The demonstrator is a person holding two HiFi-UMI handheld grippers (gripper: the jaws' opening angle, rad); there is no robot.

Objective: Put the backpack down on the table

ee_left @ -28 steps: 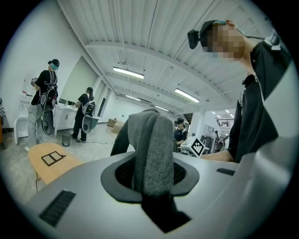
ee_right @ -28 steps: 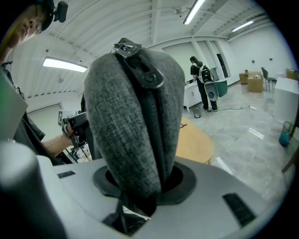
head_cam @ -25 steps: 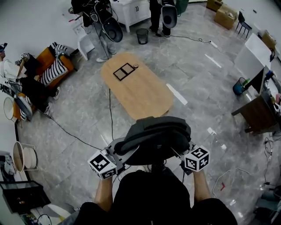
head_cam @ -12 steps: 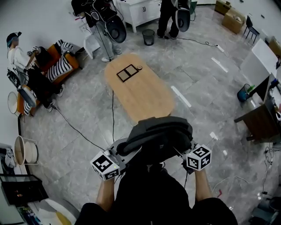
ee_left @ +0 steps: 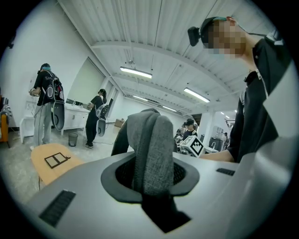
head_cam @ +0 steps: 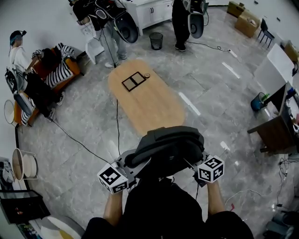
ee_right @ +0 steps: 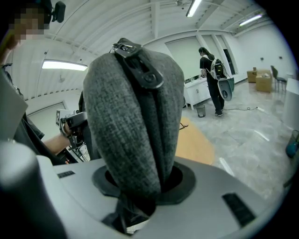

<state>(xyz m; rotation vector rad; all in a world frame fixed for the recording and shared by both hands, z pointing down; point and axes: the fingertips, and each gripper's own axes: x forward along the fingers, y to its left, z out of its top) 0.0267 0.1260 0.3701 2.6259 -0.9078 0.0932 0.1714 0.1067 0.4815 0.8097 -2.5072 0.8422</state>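
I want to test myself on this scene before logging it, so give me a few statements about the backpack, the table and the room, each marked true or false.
1. The left gripper and the right gripper both have their jaws shut on the grey backpack. True.
2. The backpack lies flat on the wooden table. False: it is held up off the table, in front of the person at the table's near end.
3. A black two-pane rectangular outline lies near the table's far end. True.
4. The dark waste bin stands on the table. False: it stands on the floor beyond the table, near the white cabinet.
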